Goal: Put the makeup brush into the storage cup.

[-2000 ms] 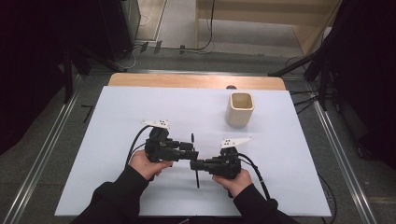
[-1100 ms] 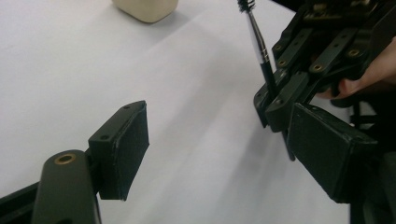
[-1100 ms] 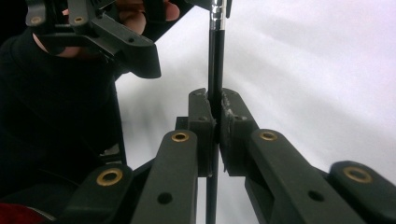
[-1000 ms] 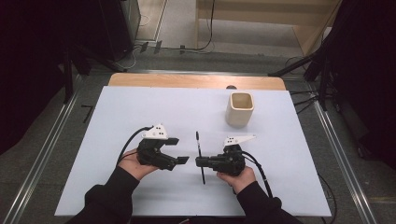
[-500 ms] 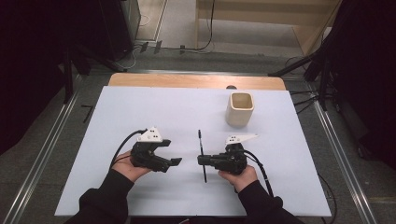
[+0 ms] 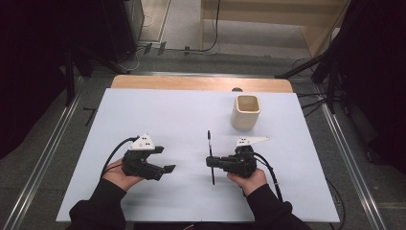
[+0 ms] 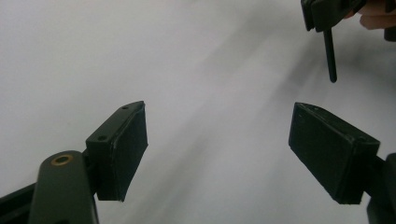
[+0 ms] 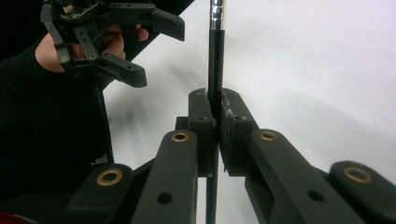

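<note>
A thin black pen [image 6: 210, 155] with a silver band near one end [image 8: 215, 56] is clamped crosswise in my right gripper [image 6: 210, 161], whose jaws are shut on its shaft [image 8: 215, 126]. It lies roughly level just above the white table top, pointing away from the person. My left gripper [image 6: 165, 160] hovers to the left of it, apart from the pen, jaws wide open with nothing between the pads [image 7: 128, 140]. In the left gripper view the pen's tip [image 7: 330, 56] hangs at the upper right. The left gripper [image 8: 140, 46] is seen open in the right gripper view too.
A cream square cup [image 6: 246, 111] stands upright at the back right of the white table [image 6: 158, 110]. A wooden strip [image 6: 191, 83] runs along the far edge. Metal rails and cables line the floor on both sides.
My left gripper has let go of the pen and drawn away to the left, jaws now open. The right gripper keeps the pen and has hardly moved.
</note>
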A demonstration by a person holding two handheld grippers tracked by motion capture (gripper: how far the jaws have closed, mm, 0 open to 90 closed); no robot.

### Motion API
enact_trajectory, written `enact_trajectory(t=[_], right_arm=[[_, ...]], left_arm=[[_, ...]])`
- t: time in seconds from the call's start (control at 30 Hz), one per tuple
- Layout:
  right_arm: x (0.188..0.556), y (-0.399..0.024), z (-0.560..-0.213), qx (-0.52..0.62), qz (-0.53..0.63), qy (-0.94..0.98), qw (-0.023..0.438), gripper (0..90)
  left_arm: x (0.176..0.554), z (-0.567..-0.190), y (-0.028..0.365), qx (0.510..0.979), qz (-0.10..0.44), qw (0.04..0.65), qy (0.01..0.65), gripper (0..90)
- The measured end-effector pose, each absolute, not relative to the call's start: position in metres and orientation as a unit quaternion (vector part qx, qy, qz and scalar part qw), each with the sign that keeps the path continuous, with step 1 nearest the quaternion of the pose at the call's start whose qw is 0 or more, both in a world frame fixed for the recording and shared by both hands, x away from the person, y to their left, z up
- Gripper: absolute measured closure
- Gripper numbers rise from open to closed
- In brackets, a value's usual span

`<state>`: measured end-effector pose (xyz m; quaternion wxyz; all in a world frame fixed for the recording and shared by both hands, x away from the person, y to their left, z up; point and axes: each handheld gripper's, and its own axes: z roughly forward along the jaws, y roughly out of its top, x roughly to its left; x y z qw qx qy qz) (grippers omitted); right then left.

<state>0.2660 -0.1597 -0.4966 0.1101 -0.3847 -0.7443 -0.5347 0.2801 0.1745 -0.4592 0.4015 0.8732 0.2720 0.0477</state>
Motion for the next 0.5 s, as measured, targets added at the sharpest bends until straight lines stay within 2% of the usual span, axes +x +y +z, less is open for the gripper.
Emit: enact_trajectory(t=[0.5], right_arm=[[0.265,-0.176,-0.494,-0.399,-0.543,-0.733,0.091,85.9]], left_arm=[[0.272,-0.462,0.193,0.873,0.057,0.389,0.288,20.4]])
